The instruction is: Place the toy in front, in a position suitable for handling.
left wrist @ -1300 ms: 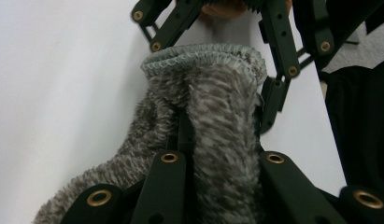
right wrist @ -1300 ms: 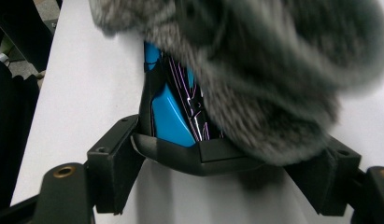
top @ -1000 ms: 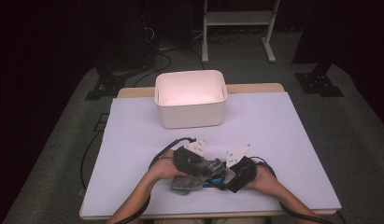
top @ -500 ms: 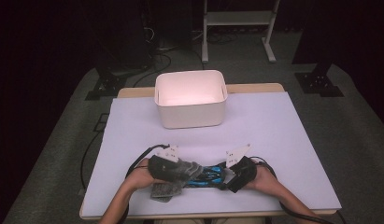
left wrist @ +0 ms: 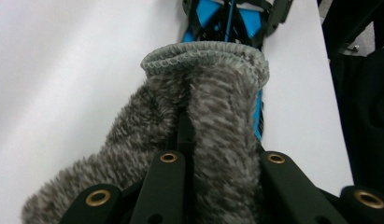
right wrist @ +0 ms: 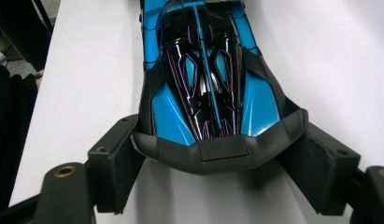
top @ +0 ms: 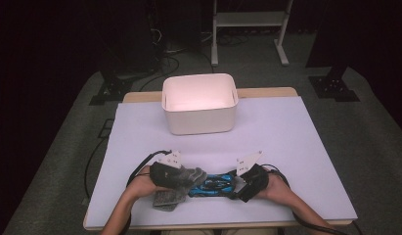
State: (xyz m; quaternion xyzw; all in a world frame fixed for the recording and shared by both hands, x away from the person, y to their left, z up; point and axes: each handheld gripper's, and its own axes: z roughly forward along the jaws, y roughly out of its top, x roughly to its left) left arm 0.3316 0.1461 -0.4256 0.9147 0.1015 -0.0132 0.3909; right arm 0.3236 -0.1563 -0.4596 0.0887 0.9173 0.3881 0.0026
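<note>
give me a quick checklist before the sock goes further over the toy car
1. Left gripper shut on the grey sock: ok.
2. Right gripper fingers clamp the blue toy car: ok.
3. Sock cuff faces the car: ok.
4. Cuff open wide enough for the car: cannot tell.
5. Car lies flat on the white table: ok.
6. White bin stands apart from both hands: ok.

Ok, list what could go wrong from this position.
1. The left tool pinches only a fold of the fuzzy grey sock; the fabric may slip free if pulled.
2. The right tool grips the blue toy car only at one end, so the car could twist or pop out.
3. The car lies close to the table's near edge; a slip might send it off.
</note>
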